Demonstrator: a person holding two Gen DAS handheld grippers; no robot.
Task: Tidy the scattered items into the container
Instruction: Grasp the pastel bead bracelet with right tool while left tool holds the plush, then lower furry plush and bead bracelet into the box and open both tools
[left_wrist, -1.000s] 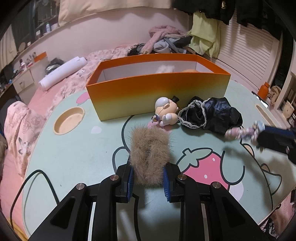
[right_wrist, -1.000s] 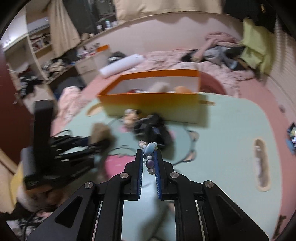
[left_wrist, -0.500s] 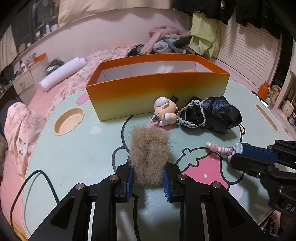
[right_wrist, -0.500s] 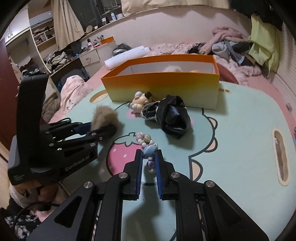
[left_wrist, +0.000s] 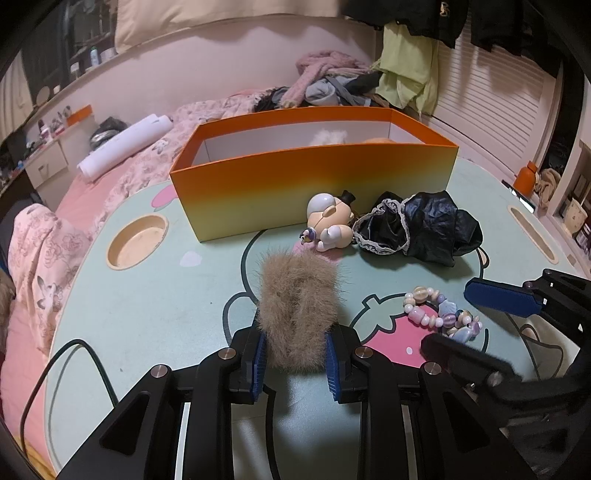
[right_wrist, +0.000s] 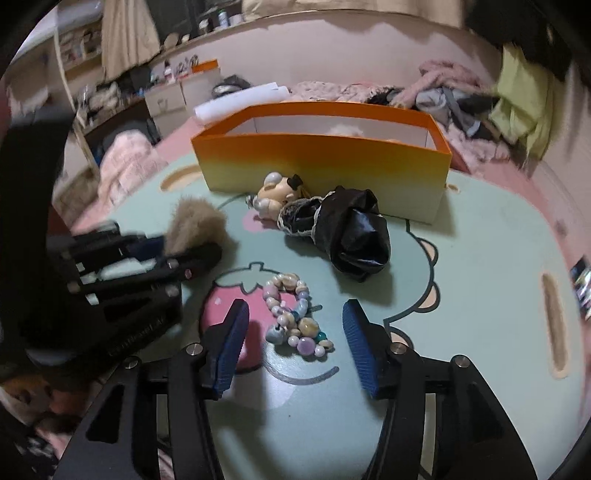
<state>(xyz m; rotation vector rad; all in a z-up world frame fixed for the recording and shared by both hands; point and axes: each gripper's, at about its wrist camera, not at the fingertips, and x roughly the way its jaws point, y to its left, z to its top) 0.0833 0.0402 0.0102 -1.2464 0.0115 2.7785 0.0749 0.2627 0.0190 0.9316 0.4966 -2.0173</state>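
Lying on the surface (right_wrist: 480, 295) between the opening jaws of the right tongs (right_wrist: 293, 339), the bead bracelet (right_wrist: 293, 317) touches neither pad. The left tongs (left_wrist: 293, 360) clamp a brown fur scrunchie (left_wrist: 299, 306). Behind stands the orange box (left_wrist: 314, 177).

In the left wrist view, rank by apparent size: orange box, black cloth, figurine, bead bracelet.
1. Orange box
2. Black cloth
3. Figurine and bead bracelet look alike in size; the bracelet lies nearer the camera, so I leave them unranked.
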